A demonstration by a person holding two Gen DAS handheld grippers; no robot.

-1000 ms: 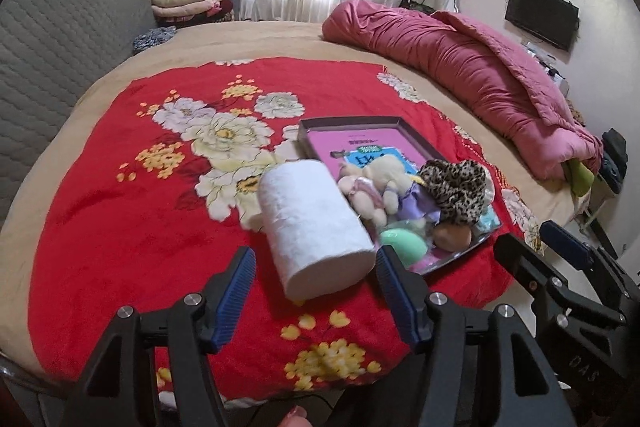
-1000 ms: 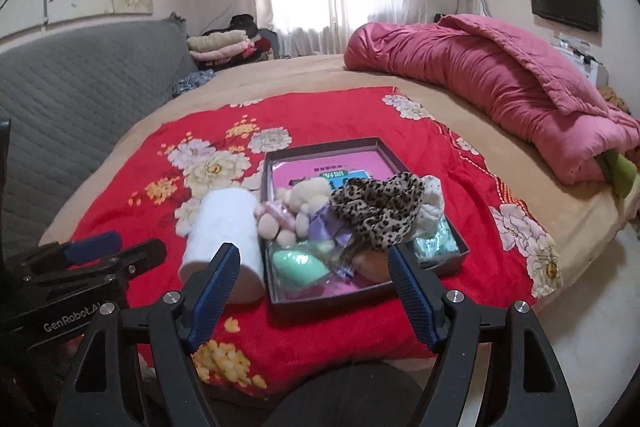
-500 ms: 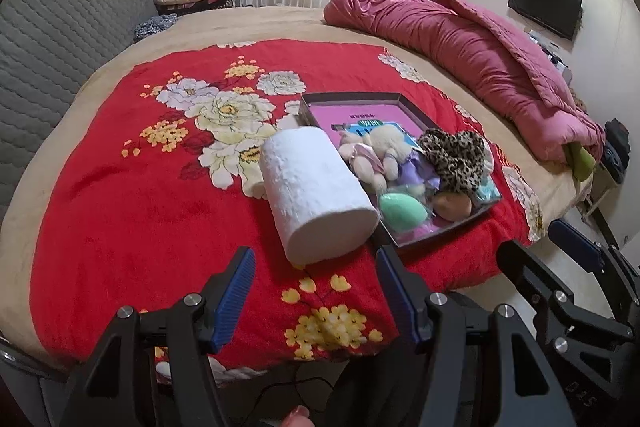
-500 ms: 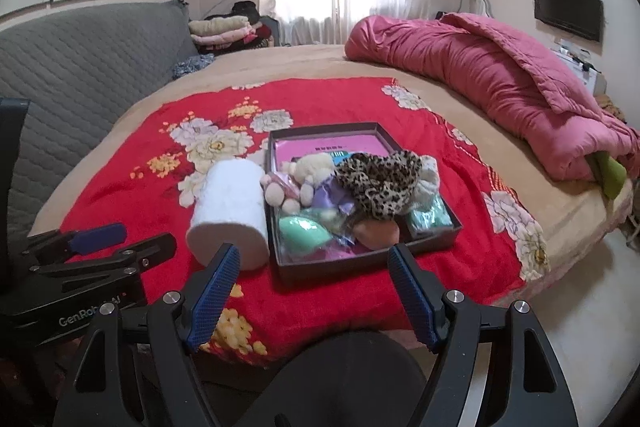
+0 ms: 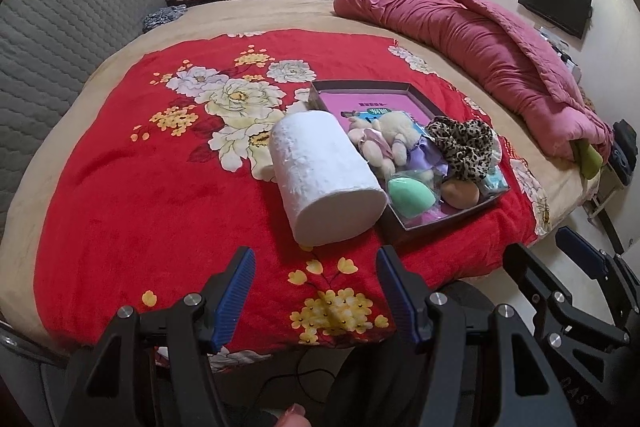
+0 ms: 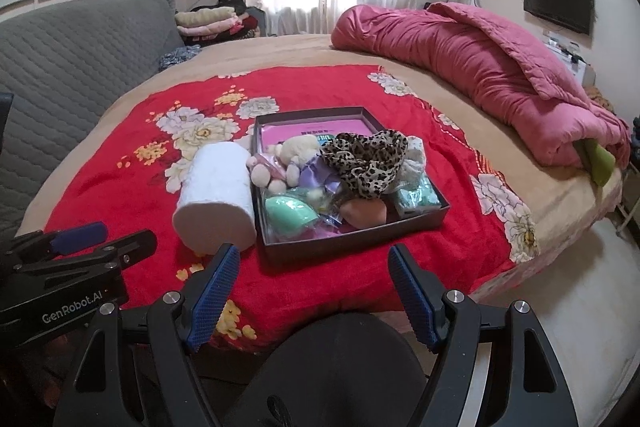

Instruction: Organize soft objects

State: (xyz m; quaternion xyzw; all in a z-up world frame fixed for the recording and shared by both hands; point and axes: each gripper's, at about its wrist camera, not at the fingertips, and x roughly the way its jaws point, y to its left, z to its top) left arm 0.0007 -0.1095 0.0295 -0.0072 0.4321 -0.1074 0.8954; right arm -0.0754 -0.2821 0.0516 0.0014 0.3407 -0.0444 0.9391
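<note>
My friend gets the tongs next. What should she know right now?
Left tongs: open, empty, short of the white roll.
Right tongs: open, empty, in front of the dark box.
The roll lies on the red blanket, against the box's left side.
In the box: plush toy, leopard scrunchie, green sponge, peach sponge.
Done: small things boxed.
Left: probably the roll.
</note>
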